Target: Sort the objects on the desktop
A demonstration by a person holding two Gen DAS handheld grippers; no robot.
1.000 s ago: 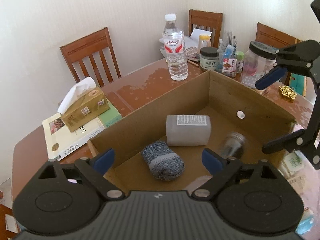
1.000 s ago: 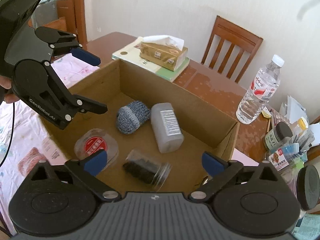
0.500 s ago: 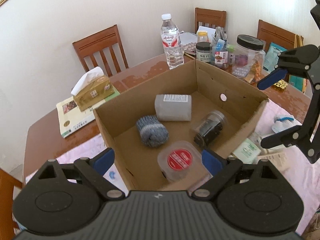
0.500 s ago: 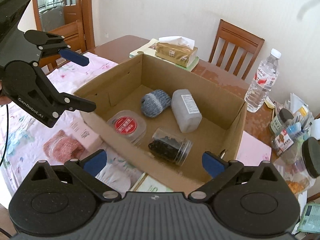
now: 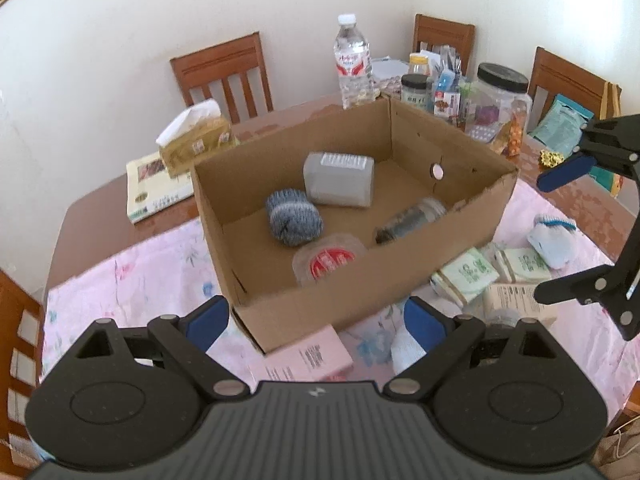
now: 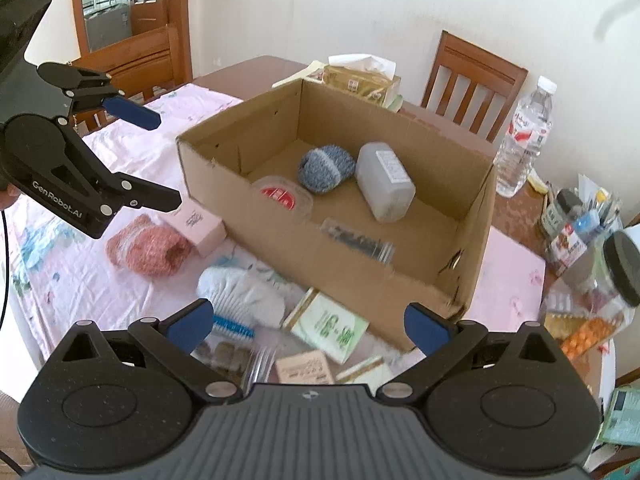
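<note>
On the pink cloth beside the cardboard box (image 6: 400,280), loose packets (image 6: 330,322) and a white sock (image 6: 244,294) wait. My left gripper (image 5: 316,320) and right gripper (image 6: 306,322) hang wide open, empty; I'd drop squarely over one item.

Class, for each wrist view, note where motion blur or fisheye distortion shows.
Left wrist view: the clear jar in the cardboard box is slightly smeared; walls bow near the frame edge. Right wrist view: the same jar is streaked, and the green packet is soft.
</note>
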